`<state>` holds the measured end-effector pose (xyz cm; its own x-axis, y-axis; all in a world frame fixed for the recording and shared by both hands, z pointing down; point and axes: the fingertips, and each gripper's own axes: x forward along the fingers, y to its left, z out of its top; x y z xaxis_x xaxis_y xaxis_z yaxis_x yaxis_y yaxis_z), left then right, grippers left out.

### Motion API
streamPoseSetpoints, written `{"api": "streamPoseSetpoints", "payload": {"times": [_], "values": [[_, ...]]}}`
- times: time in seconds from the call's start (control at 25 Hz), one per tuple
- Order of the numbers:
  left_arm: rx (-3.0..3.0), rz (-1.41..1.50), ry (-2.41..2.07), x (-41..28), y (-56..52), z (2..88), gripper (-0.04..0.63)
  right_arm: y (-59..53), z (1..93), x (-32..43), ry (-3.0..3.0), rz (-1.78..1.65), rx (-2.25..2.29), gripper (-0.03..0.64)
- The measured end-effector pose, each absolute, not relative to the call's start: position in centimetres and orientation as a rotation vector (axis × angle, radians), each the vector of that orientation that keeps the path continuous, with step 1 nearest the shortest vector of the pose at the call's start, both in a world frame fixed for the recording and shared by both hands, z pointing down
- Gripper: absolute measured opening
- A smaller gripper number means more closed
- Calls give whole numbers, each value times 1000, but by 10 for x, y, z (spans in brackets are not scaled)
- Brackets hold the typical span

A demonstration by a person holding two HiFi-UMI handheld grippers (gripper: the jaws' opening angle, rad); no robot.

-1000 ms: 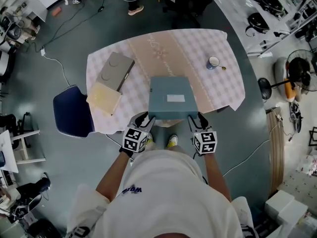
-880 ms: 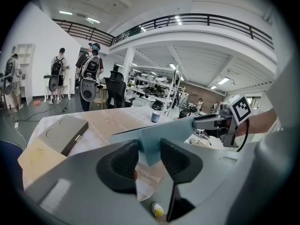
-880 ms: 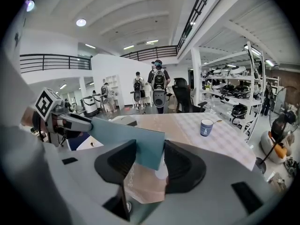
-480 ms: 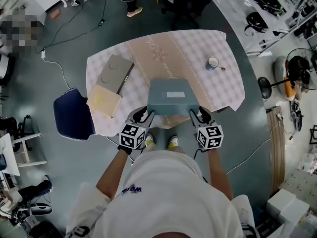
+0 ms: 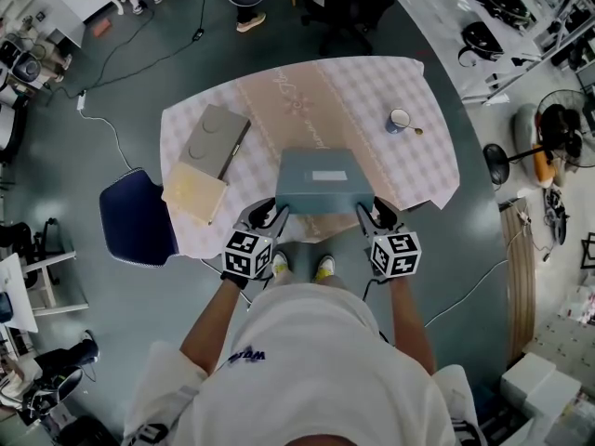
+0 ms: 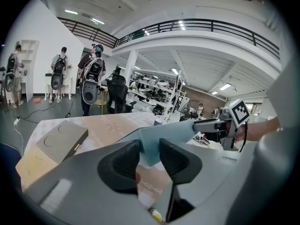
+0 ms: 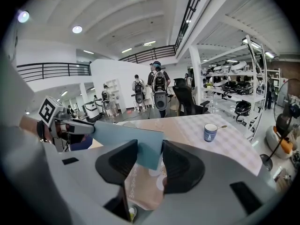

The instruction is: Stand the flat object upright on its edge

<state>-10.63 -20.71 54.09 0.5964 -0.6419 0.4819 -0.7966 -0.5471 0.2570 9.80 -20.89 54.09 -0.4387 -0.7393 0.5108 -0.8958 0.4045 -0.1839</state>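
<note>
Jaws clamp box (image 5: 322, 186); left gripper (image 5: 273, 216), right gripper (image 5: 368, 215) nose-down.

Left, grey case (image 5: 217, 140) and yellow pad (image 5: 193, 190); far right, cup (image 5: 401, 118); open tablecloth (image 5: 307, 100) between.

Left gripper (image 5: 272, 216), right gripper (image 5: 368, 215) apparently clamped.
</note>
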Motion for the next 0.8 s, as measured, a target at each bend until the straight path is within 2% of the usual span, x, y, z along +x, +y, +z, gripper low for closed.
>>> {"api": "streamPoseSetpoints", "payload": {"times": [0.8], "values": [[2388, 385, -1155, -107, -254, 518, 138, -255, 518, 99, -2370, 644, 1480, 172]]}}
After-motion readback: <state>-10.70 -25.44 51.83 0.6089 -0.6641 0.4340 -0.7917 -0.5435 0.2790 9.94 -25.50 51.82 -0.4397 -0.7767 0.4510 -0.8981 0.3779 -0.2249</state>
